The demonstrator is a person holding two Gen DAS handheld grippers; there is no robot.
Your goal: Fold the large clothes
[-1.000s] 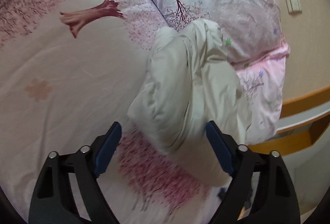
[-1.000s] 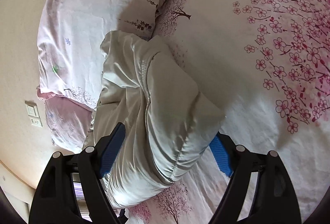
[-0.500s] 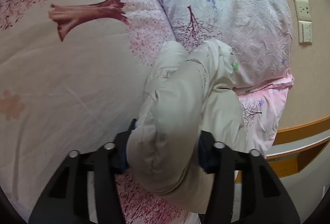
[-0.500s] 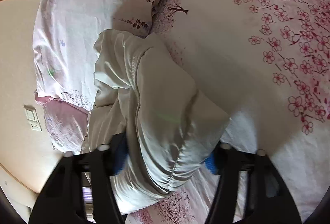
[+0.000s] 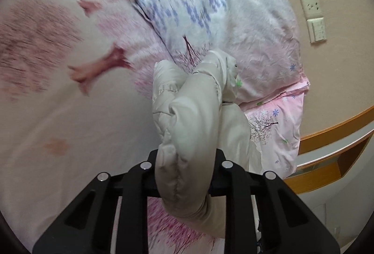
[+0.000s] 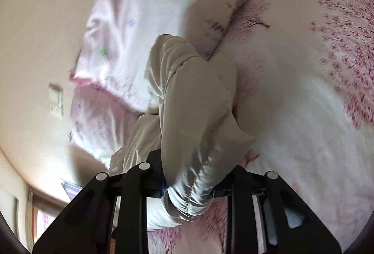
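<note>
Jacket [image 5: 194,127] — both grippers' jaws closing, pinching its padded folds

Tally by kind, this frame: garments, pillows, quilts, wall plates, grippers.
Padded beige garment: 1
Pillows, white-lilac over pink: 2
Blossom quilt: 1
Wall plates: 2
Grippers, left gripper, right gripper: 2
Total: 8

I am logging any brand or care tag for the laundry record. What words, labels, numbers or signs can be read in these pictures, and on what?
None can be read.
Padded beige garment: no tag, label or print shows.
White wall socket and switch plates: no readable marking; blurred in the right wrist view.
Pink blossom-print bed cover and floral pillow: pictures only, no lettering.
</note>
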